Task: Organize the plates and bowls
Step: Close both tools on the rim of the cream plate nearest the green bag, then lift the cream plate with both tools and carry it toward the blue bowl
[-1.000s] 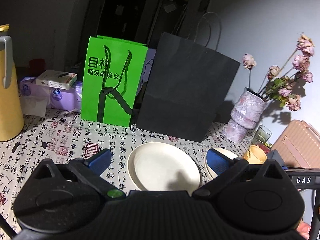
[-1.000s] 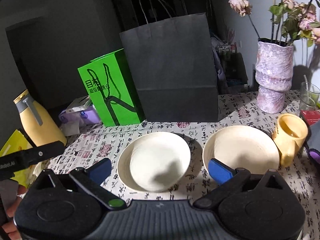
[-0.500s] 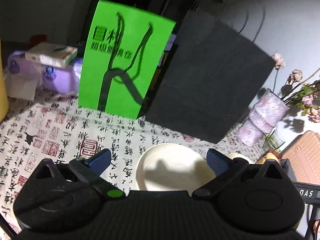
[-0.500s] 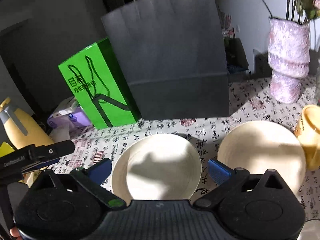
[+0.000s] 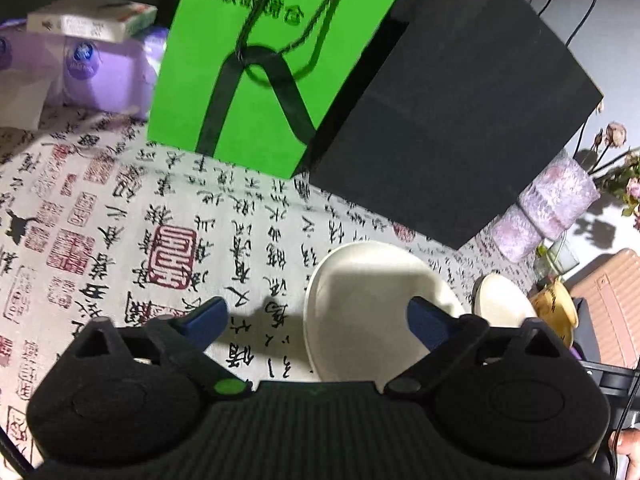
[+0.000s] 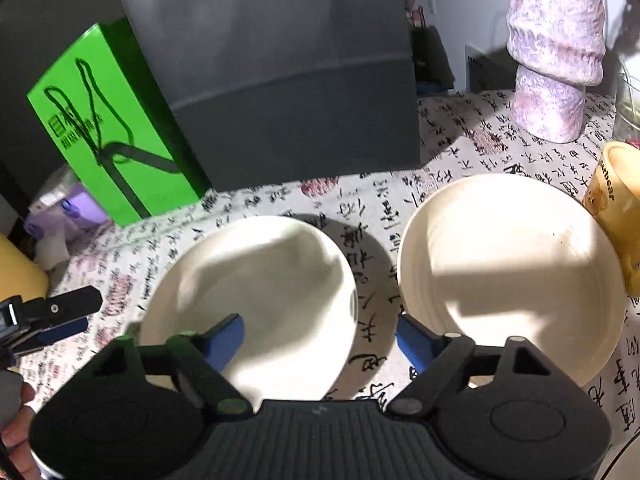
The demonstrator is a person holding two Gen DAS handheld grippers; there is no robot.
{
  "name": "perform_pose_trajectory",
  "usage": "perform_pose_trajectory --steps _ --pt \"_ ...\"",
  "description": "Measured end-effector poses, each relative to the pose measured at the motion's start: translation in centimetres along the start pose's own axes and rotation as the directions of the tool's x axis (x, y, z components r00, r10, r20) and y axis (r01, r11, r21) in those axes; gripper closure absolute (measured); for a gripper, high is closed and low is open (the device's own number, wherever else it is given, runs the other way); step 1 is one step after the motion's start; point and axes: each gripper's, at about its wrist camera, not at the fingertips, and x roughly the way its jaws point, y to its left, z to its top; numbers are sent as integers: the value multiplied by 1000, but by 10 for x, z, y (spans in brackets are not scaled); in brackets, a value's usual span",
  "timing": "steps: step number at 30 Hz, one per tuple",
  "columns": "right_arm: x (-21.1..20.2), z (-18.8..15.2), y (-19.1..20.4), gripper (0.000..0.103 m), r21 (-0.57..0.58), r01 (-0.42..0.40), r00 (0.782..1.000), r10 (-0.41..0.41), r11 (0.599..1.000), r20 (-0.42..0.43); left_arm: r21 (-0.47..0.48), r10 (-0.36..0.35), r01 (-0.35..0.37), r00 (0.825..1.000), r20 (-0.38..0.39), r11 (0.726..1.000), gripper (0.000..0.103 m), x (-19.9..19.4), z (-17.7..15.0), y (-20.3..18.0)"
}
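Two white bowls stand side by side on the calligraphy-print cloth. In the right wrist view the left bowl (image 6: 272, 280) is nearest, with the right bowl (image 6: 508, 264) beside it. My right gripper (image 6: 320, 340) straddles the left bowl's right rim, one blue pad inside and one in the gap between the bowls. Its jaws are closing and touch nothing. My left gripper (image 5: 316, 320) straddles the same bowl's (image 5: 372, 300) left rim, its jaws closing with no pad pressing. The other bowl (image 5: 504, 300) shows behind. A finger of my left gripper (image 6: 68, 306) enters at the left.
A green paper bag (image 5: 272, 80) and a black paper bag (image 5: 460, 120) stand right behind the bowls. A purple vase (image 6: 556, 60) and a yellow mug (image 6: 620, 220) crowd the right bowl. Tissue packs (image 5: 88, 64) and a yellow flask (image 6: 16, 272) sit at the left.
Both grippers have come down and forward toward the left bowl, which now fills more of each view. Both pairs of jaws have narrowed around its rim.
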Motion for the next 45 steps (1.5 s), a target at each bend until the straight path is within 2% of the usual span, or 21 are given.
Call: perform_pose_trajectory --steps 1,3,6,8,10,14,19,21,24,30,45 --pt "2 0 0 32 -6 9 1000 -9 1000 -4 0 5 -5 1000 -11 1000 11 3 -1 1" --pt "6 -1 0 35 -13 30 999 -30 999 -11 6 6 -6 1000 -25 1000 20 9 -3 2" --pt "12 -2 -2 40 -13 59 998 -59 998 -24 14 0 1 999 -48 1000 26 16 -6 3" --pt "15 -3 -4 46 -14 69 997 -69 998 -37 19 1 0 998 -63 1000 30 22 -8 4" --pt "19 -5 -4 56 -15 70 996 -71 997 -47 27 0 2 997 -76 1000 35 26 -10 4" --pt "26 -7 -2 65 -31 78 994 -80 996 -67 39 15 -11 995 -95 999 41 34 -13 3" --pt "33 -10 -1 80 -24 90 992 -91 996 -87 32 -14 18 994 -109 999 57 37 -15 4" --pt "34 -10 0 82 -30 104 990 -107 994 -90 38 -25 29 994 -108 999 70 37 -15 3" --pt "34 -11 0 91 -24 86 992 -87 996 -87 41 -39 44 992 -119 998 81 39 -15 2" --pt "35 -13 3 91 -40 95 993 -97 995 -63 33 -31 36 991 -132 999 92 45 -17 4" --pt "27 -20 15 91 -123 101 994 -104 987 -19 71 18 -11 995 -97 997 92 44 -19 1"
